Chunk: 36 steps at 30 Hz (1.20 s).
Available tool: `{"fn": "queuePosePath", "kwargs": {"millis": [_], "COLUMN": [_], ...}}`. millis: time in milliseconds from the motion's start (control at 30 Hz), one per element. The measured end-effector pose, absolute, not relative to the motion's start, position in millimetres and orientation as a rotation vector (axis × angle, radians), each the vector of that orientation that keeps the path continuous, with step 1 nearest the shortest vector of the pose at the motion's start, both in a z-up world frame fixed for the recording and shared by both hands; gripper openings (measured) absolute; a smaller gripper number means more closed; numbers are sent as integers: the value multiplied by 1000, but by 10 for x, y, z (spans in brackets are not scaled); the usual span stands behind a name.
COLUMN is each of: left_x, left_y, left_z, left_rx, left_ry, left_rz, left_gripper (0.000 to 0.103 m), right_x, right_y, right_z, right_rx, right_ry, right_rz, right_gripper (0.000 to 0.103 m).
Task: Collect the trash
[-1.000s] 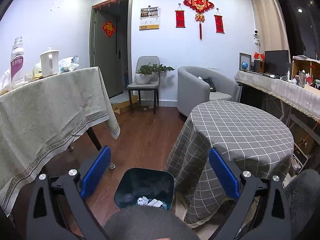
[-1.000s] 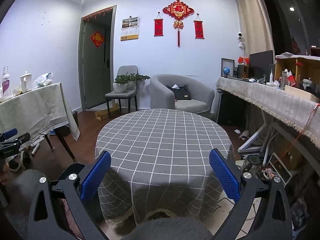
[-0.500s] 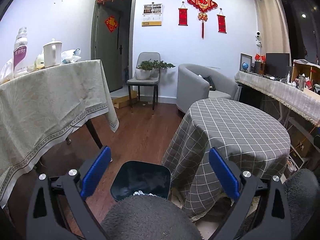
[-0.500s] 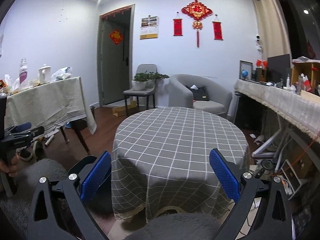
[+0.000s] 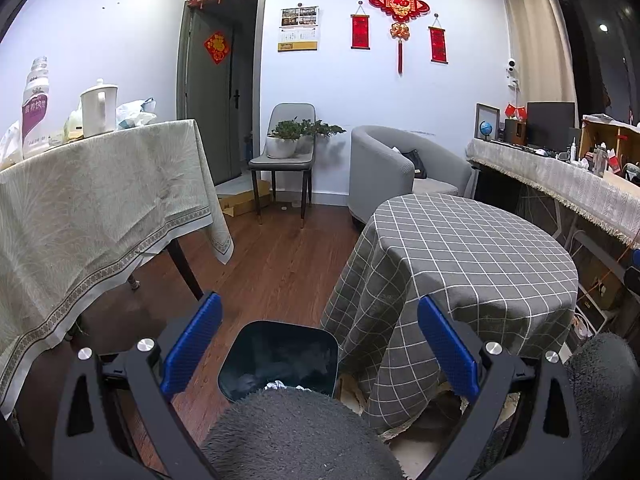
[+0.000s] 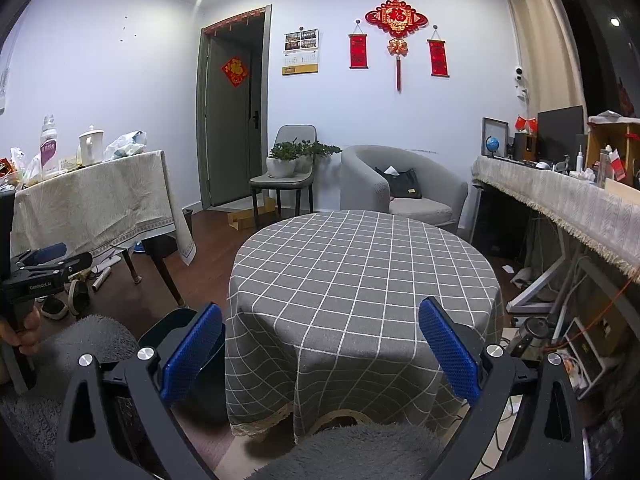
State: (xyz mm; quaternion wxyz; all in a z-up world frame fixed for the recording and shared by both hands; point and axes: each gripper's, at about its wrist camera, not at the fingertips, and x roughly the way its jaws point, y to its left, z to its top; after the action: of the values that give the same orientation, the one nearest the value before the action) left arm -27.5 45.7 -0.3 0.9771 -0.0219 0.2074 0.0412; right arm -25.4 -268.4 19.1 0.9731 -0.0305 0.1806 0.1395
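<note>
A dark trash bin [image 5: 280,354] stands on the wood floor beside the round checked table [image 5: 472,252]. Crumpled white paper [image 5: 280,385] shows at its near rim, partly hidden by a grey fuzzy sleeve. My left gripper [image 5: 318,340] is open and empty, held above and behind the bin. My right gripper [image 6: 320,350] is open and empty, facing the round table [image 6: 360,264], whose top is bare. The bin's edge [image 6: 168,326] shows behind the right gripper's left finger. The left gripper also shows in the right wrist view [image 6: 44,264] at the far left.
A cloth-covered table [image 5: 92,196] with a bottle, kettle and bags stands left. A chair with potted plants [image 5: 286,148] and a grey armchair [image 5: 400,172] stand by the back wall. A long cluttered desk [image 5: 560,172] runs along the right. Shoes [image 6: 68,300] lie under the left table.
Both cameras have tilted and shifted a little, the right one to the left. The bin has slid lower behind the sleeve in the left view. Both grippers stay open.
</note>
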Motion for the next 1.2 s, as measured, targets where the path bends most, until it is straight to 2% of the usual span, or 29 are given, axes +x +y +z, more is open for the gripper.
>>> {"fn": "queuePosePath", "kwargs": {"millis": [1200], "left_x": [-269], "left_y": [426], "left_z": [-1], "left_rx": [-24], "left_ry": [418], "left_rz": [62], "left_gripper": [100], "right_x": [-258], "right_y": [-2716], "right_z": [182], "right_rx": [-61], "right_ry": [366], "right_rz": [282], "right_gripper": [100]}}
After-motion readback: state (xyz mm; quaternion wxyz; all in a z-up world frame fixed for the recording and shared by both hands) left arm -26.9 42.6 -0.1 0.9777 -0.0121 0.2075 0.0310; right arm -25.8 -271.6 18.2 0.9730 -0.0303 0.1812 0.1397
